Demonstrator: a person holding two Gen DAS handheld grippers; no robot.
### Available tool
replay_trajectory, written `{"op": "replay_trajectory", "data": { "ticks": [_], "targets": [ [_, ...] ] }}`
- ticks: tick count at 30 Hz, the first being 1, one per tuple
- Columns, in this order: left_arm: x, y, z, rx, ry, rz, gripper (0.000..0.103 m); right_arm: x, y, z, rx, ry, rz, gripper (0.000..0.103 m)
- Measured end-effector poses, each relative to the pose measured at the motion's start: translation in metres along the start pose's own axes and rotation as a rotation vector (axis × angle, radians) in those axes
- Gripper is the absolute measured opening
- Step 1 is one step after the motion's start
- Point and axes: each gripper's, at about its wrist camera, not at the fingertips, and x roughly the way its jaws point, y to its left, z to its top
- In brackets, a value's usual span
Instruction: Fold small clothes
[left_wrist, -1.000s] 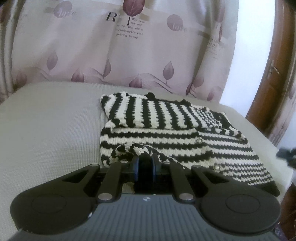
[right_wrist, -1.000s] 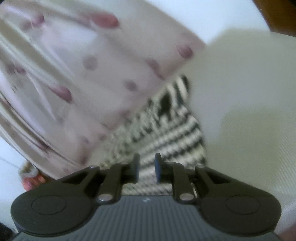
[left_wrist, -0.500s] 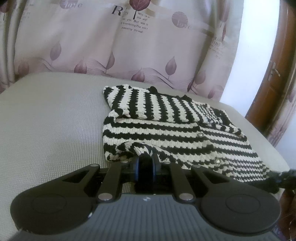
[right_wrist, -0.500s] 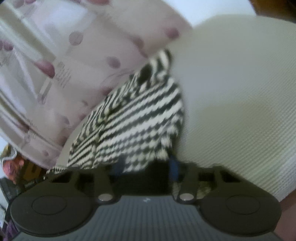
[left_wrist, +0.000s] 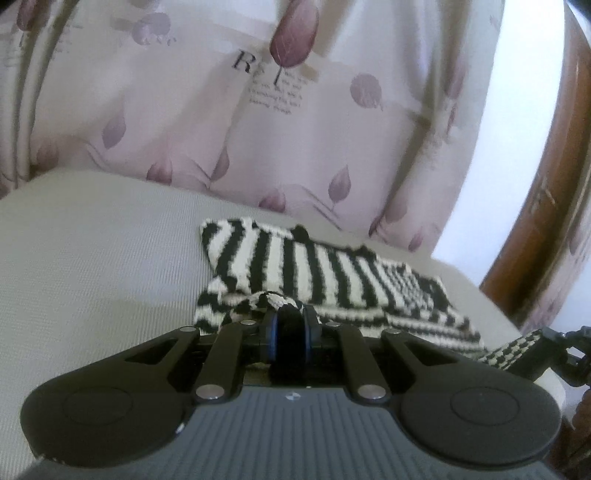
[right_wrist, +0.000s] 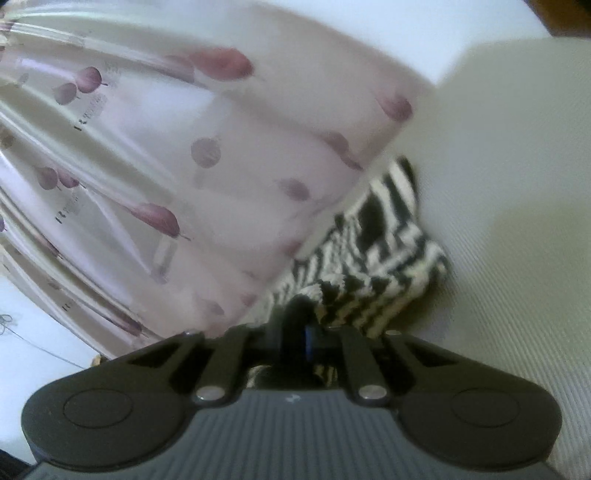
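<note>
The curtain (left_wrist: 295, 110) behind shows a letter "R". Both grippers – left (left_wrist: 290, 325), right (right_wrist: 301, 325) – are closing on the knitted striped sweater (left_wrist: 325, 273).

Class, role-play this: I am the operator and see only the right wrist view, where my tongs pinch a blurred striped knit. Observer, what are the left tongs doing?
Observer: The left tongs are shut on the near edge of the striped sweater, bunching it.
Operator: Is the rest flat?
Observer: Mostly; a folded flap lies across the far side, stripes crosswise to the body's.
Operator: Can you see my tongs?
Observer: Yes, the right tongs grip a striped corner near the right edge of the grey mattress.
</note>
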Motion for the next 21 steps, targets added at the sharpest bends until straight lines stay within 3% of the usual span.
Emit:
{"op": "replay_trajectory", "data": {
  "ticks": [11, 21],
  "targets": [
    [0.048, 0.009, 0.04, -0.056, -0.073, 0.048, 0.009, 0.066, -0.008, 0.062, 0.02, -0.021, 0.007, 0.011],
    [0.12, 0.016, 0.068, -0.094, -0.097, 0.107, 0.009, 0.121, -0.052, 0.098, 0.129, -0.031, -0.045, 0.011]
  ]
}}
